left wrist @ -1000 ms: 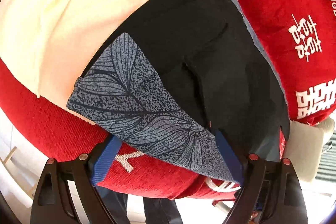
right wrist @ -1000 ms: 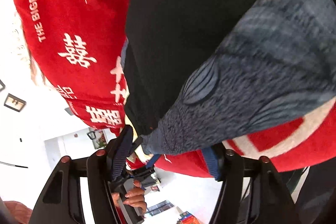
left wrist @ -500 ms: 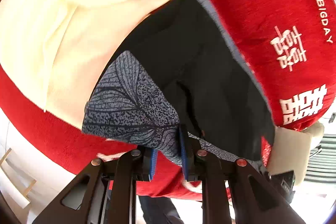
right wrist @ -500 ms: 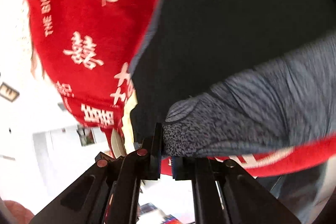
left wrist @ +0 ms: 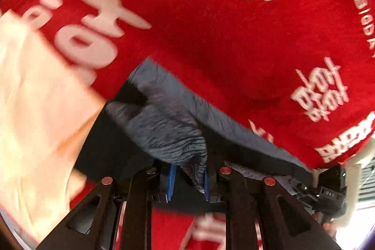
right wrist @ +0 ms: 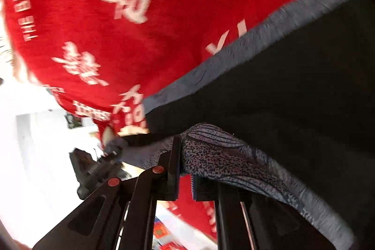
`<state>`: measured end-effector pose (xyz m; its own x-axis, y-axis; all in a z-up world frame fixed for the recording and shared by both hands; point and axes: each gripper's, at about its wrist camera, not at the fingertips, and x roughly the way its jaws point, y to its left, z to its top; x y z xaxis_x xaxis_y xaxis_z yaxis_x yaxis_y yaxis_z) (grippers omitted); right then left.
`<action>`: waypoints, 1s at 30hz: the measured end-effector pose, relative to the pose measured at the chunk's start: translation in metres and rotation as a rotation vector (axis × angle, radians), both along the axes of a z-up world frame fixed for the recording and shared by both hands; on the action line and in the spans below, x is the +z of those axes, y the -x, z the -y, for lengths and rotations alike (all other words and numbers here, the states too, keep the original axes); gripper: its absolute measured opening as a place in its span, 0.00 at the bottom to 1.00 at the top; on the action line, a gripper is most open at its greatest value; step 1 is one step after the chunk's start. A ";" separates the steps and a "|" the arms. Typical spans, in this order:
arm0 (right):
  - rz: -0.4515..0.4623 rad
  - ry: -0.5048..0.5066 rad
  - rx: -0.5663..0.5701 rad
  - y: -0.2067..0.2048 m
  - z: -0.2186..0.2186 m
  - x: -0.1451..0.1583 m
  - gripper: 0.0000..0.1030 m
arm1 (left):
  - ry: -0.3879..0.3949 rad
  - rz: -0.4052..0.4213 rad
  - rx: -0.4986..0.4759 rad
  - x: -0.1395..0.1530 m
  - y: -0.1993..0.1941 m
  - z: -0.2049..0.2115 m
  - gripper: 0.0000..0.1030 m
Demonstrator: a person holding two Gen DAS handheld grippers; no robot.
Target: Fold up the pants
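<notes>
Both tools, left (left wrist: 187,182) and right (right wrist: 186,170), we clench on the pants' (right wrist: 304,90) patterned hem, lifting it to fold forward over the red cloth (left wrist: 234,39).

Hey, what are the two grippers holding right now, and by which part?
Both hold the pants: the left gripper and the right gripper each pinch the grey leaf-patterned edge in their jaws.

Ahead of the left gripper (left wrist: 188,176), bare red blanket (left wrist: 234,43) lies open; a cream cloth (left wrist: 35,114) crowds its left side, the pants (left wrist: 168,128) bunching close in front.
</notes>
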<state>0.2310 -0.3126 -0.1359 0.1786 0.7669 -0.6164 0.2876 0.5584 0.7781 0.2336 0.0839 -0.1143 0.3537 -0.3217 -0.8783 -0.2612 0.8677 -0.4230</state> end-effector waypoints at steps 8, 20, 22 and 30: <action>-0.038 0.044 0.032 -0.061 0.005 -0.055 0.08 | -0.106 -0.041 0.008 -0.037 -0.046 0.007 0.34; 0.142 0.215 0.244 -0.038 -0.013 0.032 0.48 | -0.328 -0.027 -0.165 -0.006 -0.010 0.031 0.76; 0.115 0.258 0.317 -0.029 -0.026 0.022 0.48 | -0.328 -0.062 -0.193 -0.028 -0.017 0.043 0.76; 0.103 0.339 0.231 -0.031 -0.004 0.011 0.42 | -0.464 -0.091 -0.226 -0.036 -0.020 0.074 0.81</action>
